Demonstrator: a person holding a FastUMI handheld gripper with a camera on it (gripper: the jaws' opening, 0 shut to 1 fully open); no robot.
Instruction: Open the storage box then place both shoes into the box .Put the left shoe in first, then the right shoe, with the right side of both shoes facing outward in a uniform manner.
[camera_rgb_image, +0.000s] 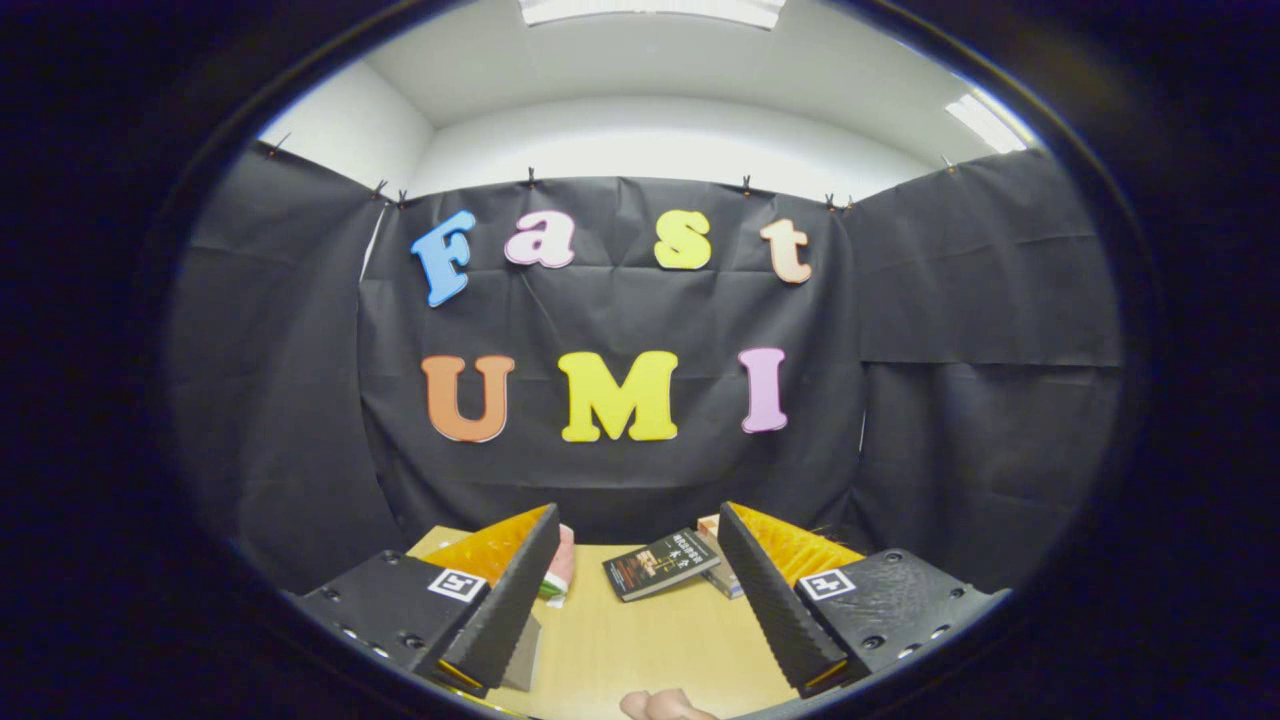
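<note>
The gripper (638, 580) holds its fingers wide apart above a pale wooden table (640, 640). Past the left finger peeks a pink shoe (562, 565); further right lies a dark book (660, 563). Black cloth walls (980, 400) enclose the booth.

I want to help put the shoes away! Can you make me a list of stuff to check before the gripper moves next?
1. Fingers apart: ok, the gripper is open with nothing between its fingers.
2. Path ahead clear: not ok, a dark book lies on the wooden table just beyond the fingers.
3. Storage box found: cannot tell.
4. Box opened: cannot tell.
5. Left shoe found: cannot tell; a pinkish object sits by the left finger, too hidden to name.
</note>
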